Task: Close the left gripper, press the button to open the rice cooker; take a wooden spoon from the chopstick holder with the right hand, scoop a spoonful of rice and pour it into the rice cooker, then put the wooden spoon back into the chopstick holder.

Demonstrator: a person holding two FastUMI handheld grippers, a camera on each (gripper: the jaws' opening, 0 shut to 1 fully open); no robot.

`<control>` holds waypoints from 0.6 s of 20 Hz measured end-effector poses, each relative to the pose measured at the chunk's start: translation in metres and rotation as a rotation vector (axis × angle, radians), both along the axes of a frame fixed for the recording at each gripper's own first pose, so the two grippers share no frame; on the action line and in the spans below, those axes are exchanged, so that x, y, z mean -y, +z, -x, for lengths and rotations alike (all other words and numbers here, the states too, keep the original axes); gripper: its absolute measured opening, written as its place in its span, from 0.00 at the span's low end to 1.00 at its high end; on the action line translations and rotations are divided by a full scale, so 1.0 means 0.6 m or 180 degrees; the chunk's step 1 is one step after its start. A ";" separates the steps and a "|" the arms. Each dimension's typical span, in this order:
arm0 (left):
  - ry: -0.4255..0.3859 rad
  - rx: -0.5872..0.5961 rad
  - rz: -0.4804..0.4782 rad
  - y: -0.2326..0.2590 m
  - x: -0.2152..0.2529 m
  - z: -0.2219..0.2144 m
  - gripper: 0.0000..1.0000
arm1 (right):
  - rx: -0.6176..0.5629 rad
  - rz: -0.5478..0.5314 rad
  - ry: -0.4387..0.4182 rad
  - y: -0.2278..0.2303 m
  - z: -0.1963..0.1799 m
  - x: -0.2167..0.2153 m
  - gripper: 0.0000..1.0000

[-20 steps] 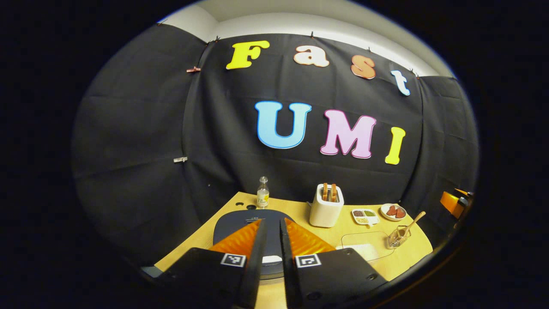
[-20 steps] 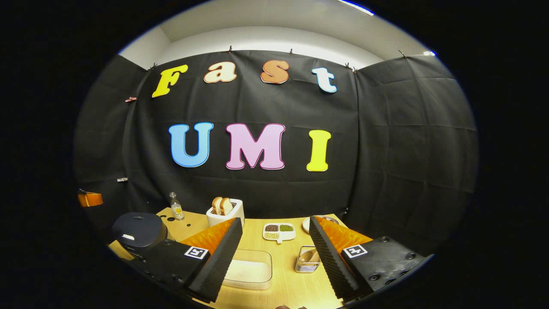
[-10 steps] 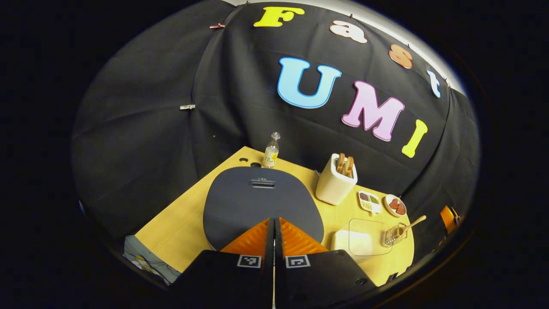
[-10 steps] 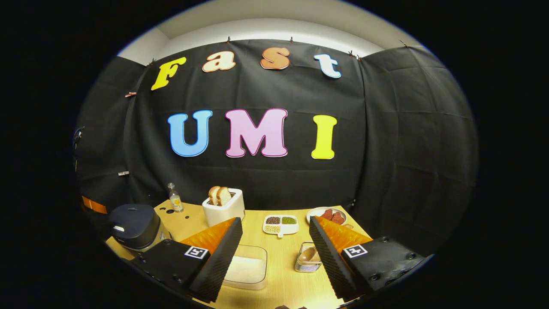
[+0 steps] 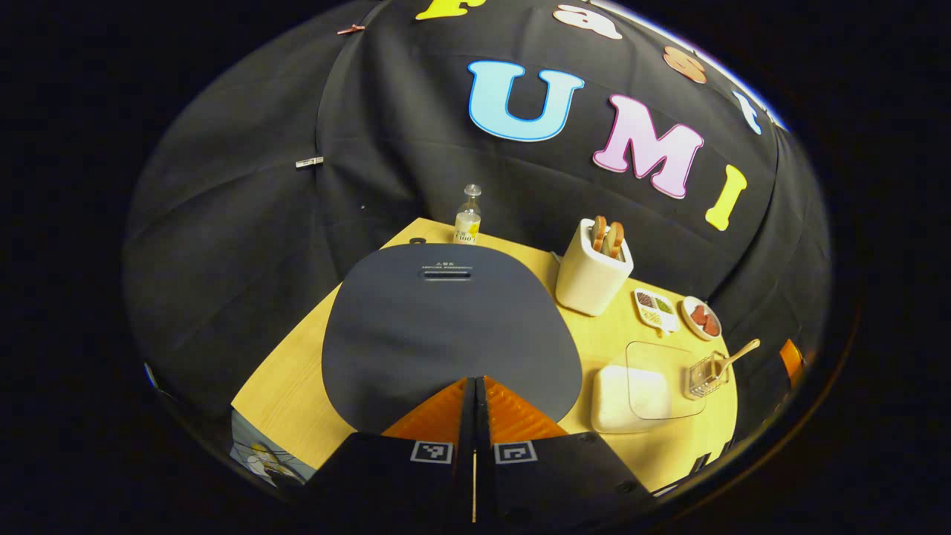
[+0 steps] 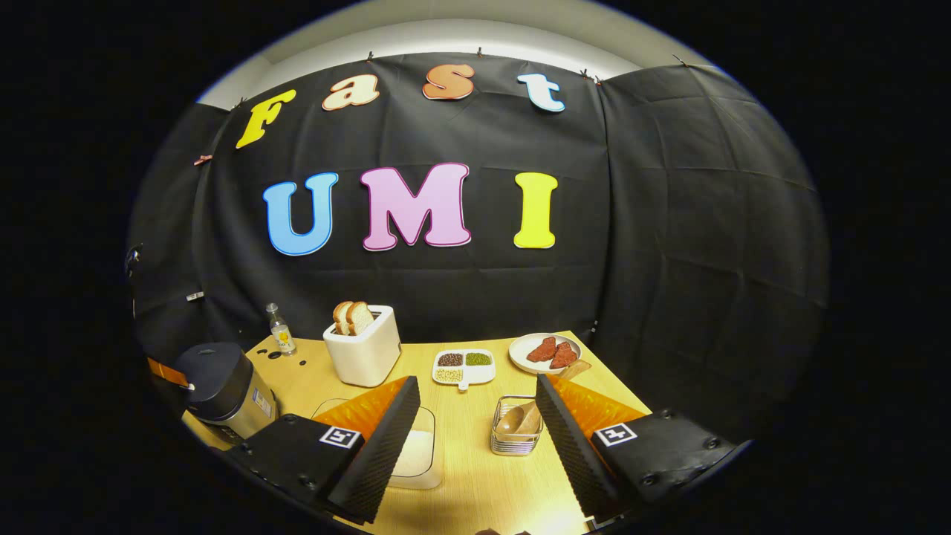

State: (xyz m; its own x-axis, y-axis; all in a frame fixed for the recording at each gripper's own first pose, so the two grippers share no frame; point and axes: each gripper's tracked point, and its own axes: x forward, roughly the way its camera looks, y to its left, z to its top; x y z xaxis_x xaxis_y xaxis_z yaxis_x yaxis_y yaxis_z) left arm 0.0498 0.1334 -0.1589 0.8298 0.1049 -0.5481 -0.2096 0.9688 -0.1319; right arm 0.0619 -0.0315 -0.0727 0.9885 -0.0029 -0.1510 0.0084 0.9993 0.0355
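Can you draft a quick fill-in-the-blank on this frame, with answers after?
1. The left hand-held gripper is ____ over the rice cooker lid.
2. The wooden spoon stands in the wire ____.
3. The toaster holds two slices of ____.
4. The right hand-held gripper is ____.

Answers: shut; chopstick holder; bread; open

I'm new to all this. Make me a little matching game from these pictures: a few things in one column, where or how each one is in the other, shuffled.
Things:
1. rice cooker
2. wooden spoon
3. bread slices
4. left tongs

States:
A. standing in the white toaster
B. shut, over the dark lid
C. lid closed
D. leaning in the wire chopstick holder

Pairs: 1-C, 2-D, 3-A, 4-B
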 end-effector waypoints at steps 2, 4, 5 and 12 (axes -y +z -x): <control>-0.0017 -0.0036 -0.0030 -0.004 0.002 0.002 0.07 | -0.0017 0.0035 -0.0002 -0.003 0.004 0.002 0.98; -0.0061 -0.0067 -0.0098 -0.008 0.003 0.005 0.07 | -0.0026 0.0035 0.0001 -0.002 0.005 0.002 0.98; -0.0075 -0.0081 -0.0126 -0.008 0.001 0.005 0.07 | -0.0034 0.0036 0.0008 -0.003 0.006 0.000 0.98; -0.0004 -0.0042 0.0108 -0.009 -0.001 0.005 0.07 | -0.0074 0.0051 0.0044 -0.009 0.019 -0.001 0.98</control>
State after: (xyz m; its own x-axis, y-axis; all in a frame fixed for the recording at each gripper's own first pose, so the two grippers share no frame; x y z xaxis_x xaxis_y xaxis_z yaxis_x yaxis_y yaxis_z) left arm 0.0468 0.1338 -0.1642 0.8226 0.0848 -0.5622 -0.2102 0.9641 -0.1621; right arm 0.0504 -0.0307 -0.0784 0.9847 0.0081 -0.1741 -0.0048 0.9998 0.0195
